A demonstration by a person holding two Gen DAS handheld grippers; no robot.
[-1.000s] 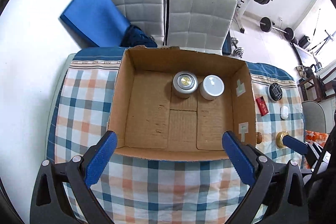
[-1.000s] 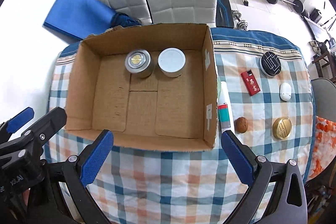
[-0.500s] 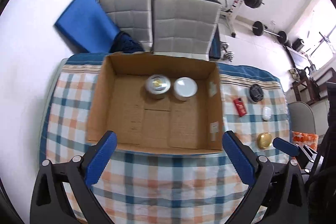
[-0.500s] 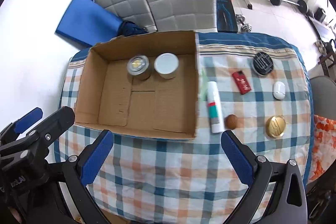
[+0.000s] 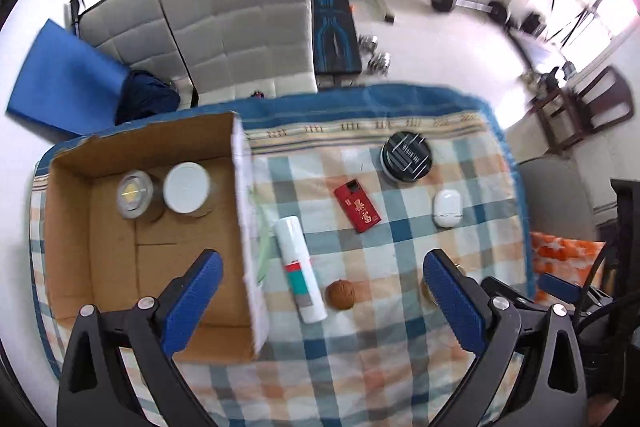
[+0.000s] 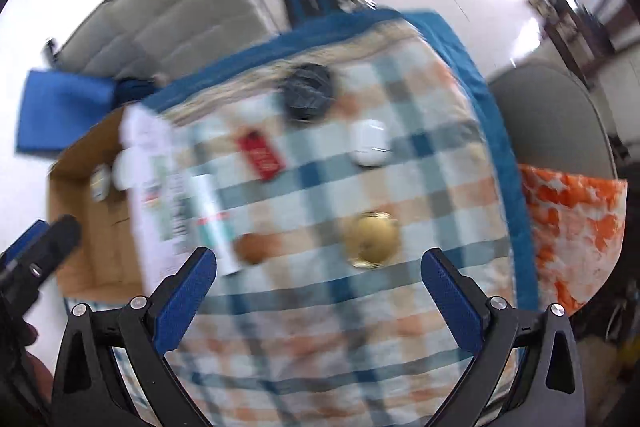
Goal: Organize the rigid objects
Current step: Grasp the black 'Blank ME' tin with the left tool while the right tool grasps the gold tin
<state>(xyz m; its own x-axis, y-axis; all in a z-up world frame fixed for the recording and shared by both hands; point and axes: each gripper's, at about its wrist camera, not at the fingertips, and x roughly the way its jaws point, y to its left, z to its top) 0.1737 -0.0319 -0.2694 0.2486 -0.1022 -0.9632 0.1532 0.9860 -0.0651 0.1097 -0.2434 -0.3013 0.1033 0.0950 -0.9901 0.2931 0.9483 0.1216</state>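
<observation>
Both views have swung to the right within the last second: the cardboard box [image 5: 140,235], which filled the middle of each view, now sits at the left, and the loose items on the checked cloth of the tabletop [image 5: 400,367] come to the centre. The left tool [image 5: 318,301] hangs wide open and holds nothing, its blue pads framing the white tube [image 5: 300,269] lying just beside the box wall and the walnut [image 5: 340,294] next to it. The right tool [image 6: 318,291] is likewise spread wide and empty, and its blurred view, a sign of fast motion, now centres on the gold round tin [image 6: 374,239]. Further back on the cloth lie the red packet [image 5: 357,207], the white earbud case [image 5: 447,207] and the black round tin [image 5: 406,157], all well apart from the box. Inside the box only the silver tin [image 5: 134,191] and the white-lidded jar [image 5: 187,187] stand side by side at the far wall. The shift suggests the sorting moves on to the next pick, probably the gold tin for the right tool, with six pieces left outside
</observation>
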